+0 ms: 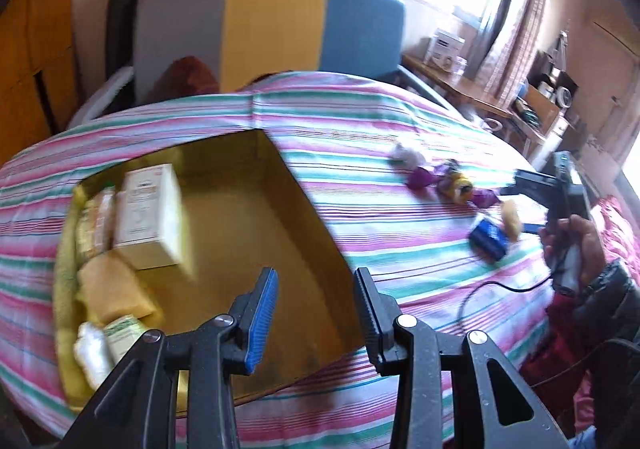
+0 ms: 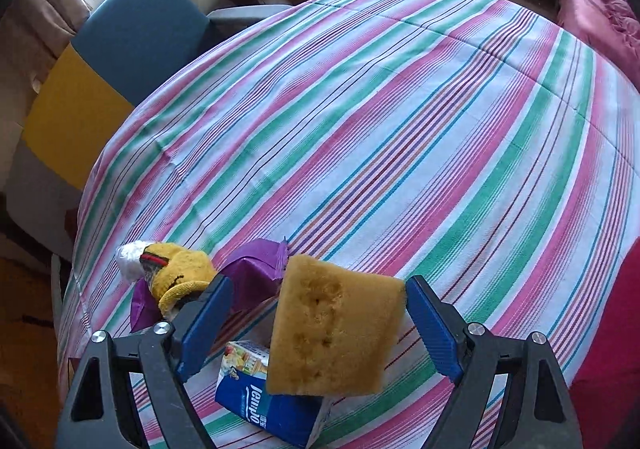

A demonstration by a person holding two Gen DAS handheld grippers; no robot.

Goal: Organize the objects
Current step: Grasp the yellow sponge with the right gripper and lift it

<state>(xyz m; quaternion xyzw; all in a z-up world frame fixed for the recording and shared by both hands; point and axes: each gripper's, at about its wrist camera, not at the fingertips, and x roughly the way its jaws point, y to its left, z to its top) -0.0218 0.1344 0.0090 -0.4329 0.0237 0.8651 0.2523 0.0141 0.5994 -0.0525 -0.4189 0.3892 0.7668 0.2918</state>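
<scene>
A: Right gripper [image 2: 316, 325] has its jaws wide apart with the yellow sponge [image 2: 334, 329] between them. One corner sits right at the right pad, the left pad is clear of it, so not clamped.

B: And the left gripper [image 1: 316, 313]?

A: Jaws partly apart with nothing between them, over the cardboard box [image 1: 256, 233] on the striped bedspread [image 2: 400, 109]. A white carton [image 1: 150, 211] and packets sit along the box's left side.

B: What's under the sponge?

A: A blue tissue pack [image 2: 260, 409], beside a yellow plush toy [image 2: 180, 277] and purple wrappers [image 2: 256, 265].

Both wrist cameras look steeply down, close over the striped bed [image 2: 400, 109]; both catch the blue tissue pack [image 1: 489, 239].
</scene>
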